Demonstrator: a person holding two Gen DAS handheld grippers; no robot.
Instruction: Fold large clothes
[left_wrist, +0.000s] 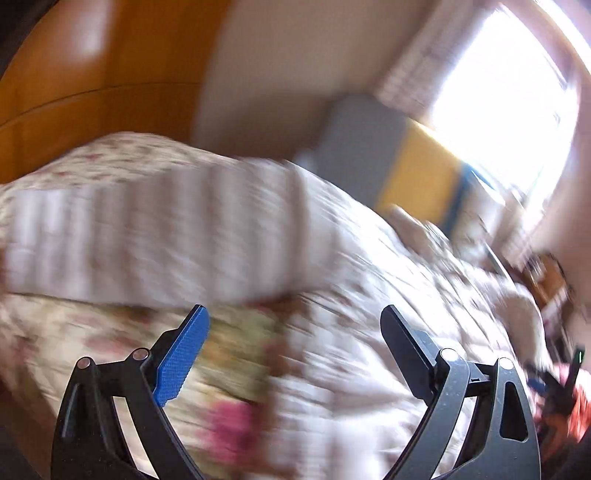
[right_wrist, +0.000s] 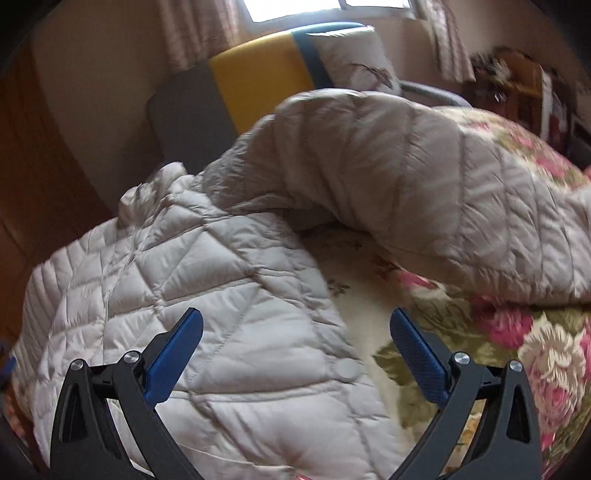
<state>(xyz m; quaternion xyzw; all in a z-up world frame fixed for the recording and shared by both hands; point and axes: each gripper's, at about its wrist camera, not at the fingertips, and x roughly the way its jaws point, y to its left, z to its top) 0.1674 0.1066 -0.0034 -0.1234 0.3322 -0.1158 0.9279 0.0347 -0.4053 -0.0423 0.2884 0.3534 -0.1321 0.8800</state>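
One quilted jacket (right_wrist: 221, 295) lies on a floral bedspread (right_wrist: 535, 332), two grippers above it. The right gripper (right_wrist: 295, 347) hangs with fingers spread, empty; the jacket's body runs from beneath the left finger away ahead, one sleeve (right_wrist: 406, 166) draped rightward beyond the right finger. The left gripper (left_wrist: 295, 332), fingers also apart, sees the blurred jacket (left_wrist: 147, 236) ahead.

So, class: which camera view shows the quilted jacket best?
The right wrist view: the quilted jacket is sharp, with diamond stitching, a snap button and a raised sleeve. The left wrist view shows only a motion-blurred pale ribbed band, probably the same jacket.
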